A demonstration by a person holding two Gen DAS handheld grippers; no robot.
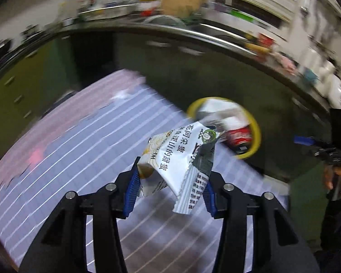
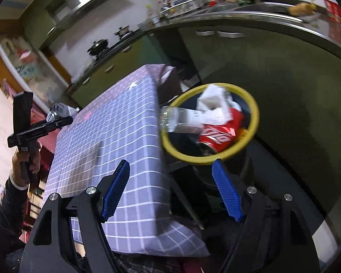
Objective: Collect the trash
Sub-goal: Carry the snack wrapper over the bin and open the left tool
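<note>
left hand-held gripper (image 1: 170, 177) clamps a crumpled snack wrapper (image 1: 181, 159) above the tabletop (image 1: 79, 136); yellow-rimmed bin (image 1: 258, 132) lies ahead, just beyond the tabletop's far edge. right hand-held gripper (image 2: 170, 173) open, empty.

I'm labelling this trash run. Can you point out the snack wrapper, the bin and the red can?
snack wrapper (image 1: 177, 159): left wrist view, on its white printed middle, held in the left tongs.
bin (image 2: 253, 104): right wrist view, on its yellow rim.
red can (image 2: 216, 136): right wrist view, on its lettered side.
</note>
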